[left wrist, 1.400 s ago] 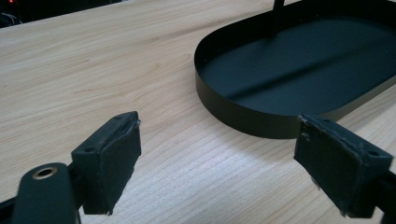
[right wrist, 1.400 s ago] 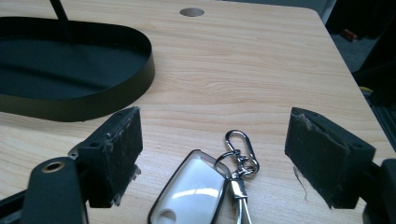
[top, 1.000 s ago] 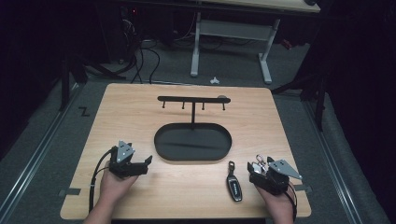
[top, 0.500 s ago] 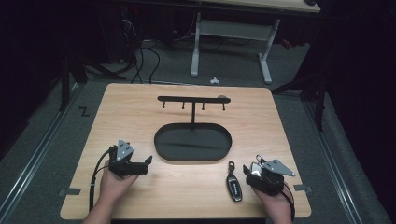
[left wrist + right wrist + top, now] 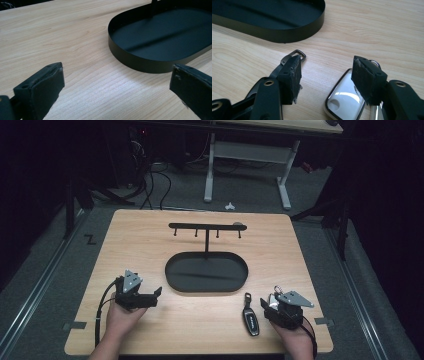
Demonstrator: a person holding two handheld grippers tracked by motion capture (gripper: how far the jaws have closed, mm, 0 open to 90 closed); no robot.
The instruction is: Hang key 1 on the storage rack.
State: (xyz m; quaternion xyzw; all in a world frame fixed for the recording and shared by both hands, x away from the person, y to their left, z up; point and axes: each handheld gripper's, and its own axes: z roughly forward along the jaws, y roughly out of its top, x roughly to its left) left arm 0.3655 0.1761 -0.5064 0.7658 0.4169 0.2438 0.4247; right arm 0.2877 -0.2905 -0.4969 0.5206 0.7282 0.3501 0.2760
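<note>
Right tongs point(image 5: 325, 80) have just narrowed, unclenched, beside key fob point(image 5: 250, 320); left tongs point(image 5: 115, 87) released.

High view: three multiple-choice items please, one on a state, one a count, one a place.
1. The tray is: A empty; B holding the fob; C upside down.
2. Hooks on the rack: A two; B four; C six.
3. The black fob lies: A in the tray; B hung on the rack; C on the table, near the tray's near rim.

Key:
1 A, its dark floor is bare.
2 B, four short pegs hang from the bar.
3 C, it lies flat on the wood outside the rim.
</note>
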